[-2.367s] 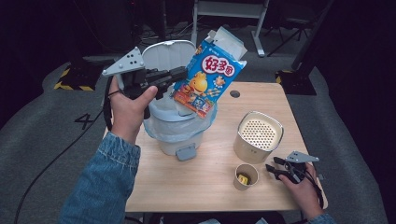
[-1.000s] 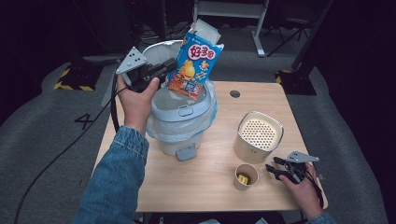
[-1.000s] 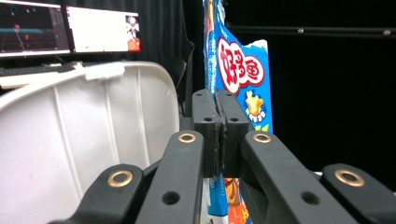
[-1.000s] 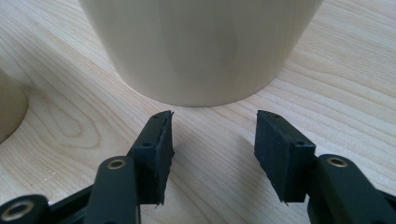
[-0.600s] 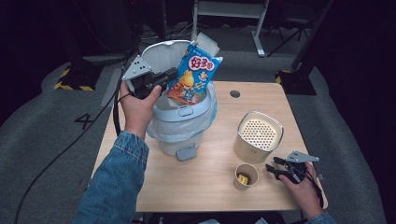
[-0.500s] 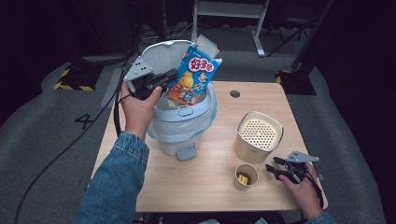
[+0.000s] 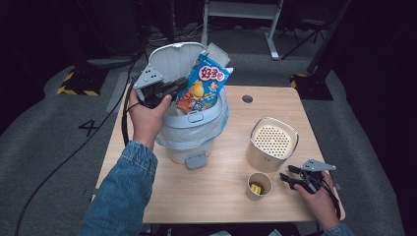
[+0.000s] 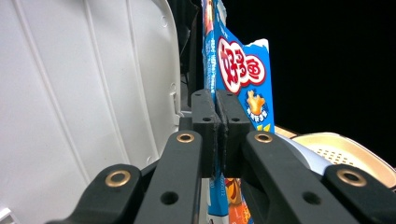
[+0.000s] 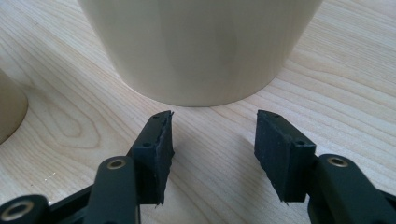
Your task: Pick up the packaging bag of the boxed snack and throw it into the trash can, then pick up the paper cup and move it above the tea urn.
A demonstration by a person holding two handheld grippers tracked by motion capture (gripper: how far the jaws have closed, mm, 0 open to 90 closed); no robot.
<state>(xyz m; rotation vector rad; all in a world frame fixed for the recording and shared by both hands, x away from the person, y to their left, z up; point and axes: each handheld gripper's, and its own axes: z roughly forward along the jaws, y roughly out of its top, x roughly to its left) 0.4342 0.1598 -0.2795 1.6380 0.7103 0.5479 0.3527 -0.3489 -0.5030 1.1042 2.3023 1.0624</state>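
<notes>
Snack bag [image 7: 204, 88] is pinched by its edge in the left tool [image 7: 173, 88], dangling over the open trash bin [image 7: 194, 132] at 11 o'clock on the tabletop [image 7: 221, 196], ready to drop; right tool [image 7: 290, 176] sits unclenched, empty.

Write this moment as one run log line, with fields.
left gripper: shut on snack bag | bag: over open bin | right gripper: open, on table near cup

A dark studio: lone wooden table [image 7: 221, 191], hazard-taped floor [image 7: 74, 91].
</notes>
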